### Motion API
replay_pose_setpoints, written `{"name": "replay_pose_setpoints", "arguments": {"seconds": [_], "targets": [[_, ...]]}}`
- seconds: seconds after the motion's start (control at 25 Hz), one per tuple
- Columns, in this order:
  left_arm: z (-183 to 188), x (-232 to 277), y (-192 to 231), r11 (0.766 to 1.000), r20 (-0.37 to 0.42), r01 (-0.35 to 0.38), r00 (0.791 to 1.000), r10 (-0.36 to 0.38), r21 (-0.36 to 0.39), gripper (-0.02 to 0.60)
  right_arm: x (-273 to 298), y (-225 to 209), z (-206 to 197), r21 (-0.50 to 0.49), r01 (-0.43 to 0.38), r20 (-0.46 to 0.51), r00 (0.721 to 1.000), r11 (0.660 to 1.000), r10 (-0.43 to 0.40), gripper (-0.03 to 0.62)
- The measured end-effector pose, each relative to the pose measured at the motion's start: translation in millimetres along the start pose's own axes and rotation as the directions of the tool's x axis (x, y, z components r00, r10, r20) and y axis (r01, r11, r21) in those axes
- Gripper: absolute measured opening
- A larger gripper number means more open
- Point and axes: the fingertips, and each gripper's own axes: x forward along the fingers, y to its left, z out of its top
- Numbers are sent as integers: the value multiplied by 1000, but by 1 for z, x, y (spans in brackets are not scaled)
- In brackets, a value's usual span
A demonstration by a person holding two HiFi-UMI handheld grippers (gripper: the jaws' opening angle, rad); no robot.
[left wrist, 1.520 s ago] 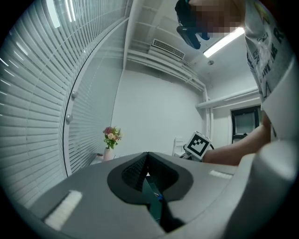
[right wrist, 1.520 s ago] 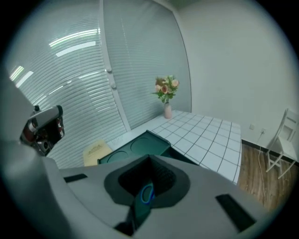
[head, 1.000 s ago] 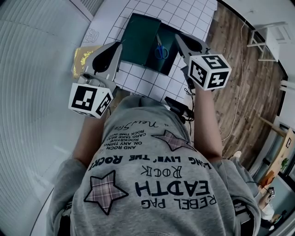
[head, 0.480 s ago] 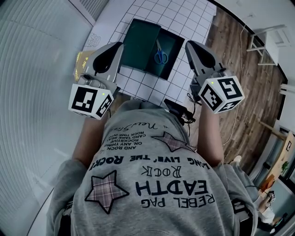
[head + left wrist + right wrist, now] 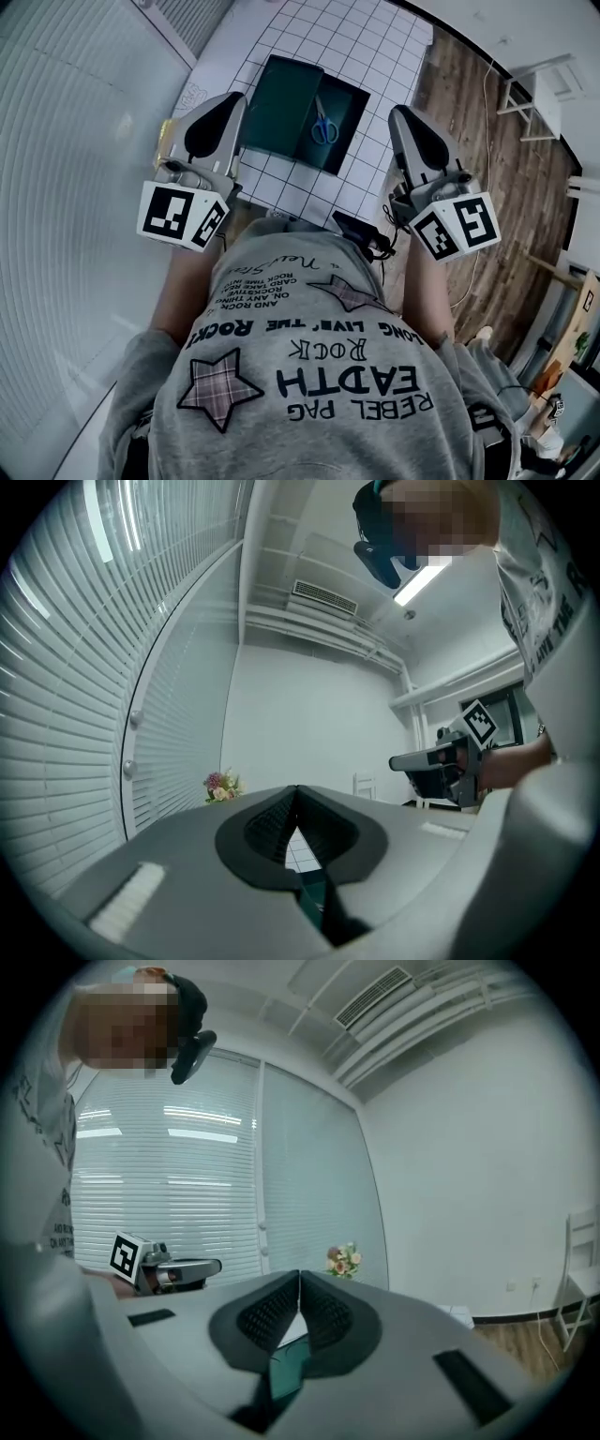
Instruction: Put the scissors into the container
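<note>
Scissors (image 5: 325, 125) are lying in the container (image 5: 281, 94) on the gridded surface (image 5: 370, 56). My left gripper (image 5: 296, 803) and right gripper (image 5: 299, 1290) both have their jaws pressed together, holding nothing. The scissors look light, stiff and flat. I'd pinch near the pivot, since the blades are probably slick.

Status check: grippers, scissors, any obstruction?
Left gripper shut, empty; right gripper shut, empty. Scissors lying inside the container on the grid mat. Nothing seen blocking it.
</note>
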Motion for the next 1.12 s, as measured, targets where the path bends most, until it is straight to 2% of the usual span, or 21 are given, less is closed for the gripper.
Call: {"name": "replay_pose_setpoints", "arguments": {"seconds": [0.16,0.32,0.48,1.12], "targets": [[6,-2,1,1000,14,-7,1000,7,1,9,-11,0,12,6,0,72,997,1000,0,15],[11,-5,1,1000,23,-14,1000,14,0,9,-20,-1,19,-27,27,102,994,999,-24,14],[13,-6,0,1000,26,-18,999,18,0,9,-22,-1,18,-63,37,92,995,997,-31,14],[10,-16,7,999,20,-42,999,42,-9,9,-29,-2,9,-77,71,77,995,995,-65,14]]}}
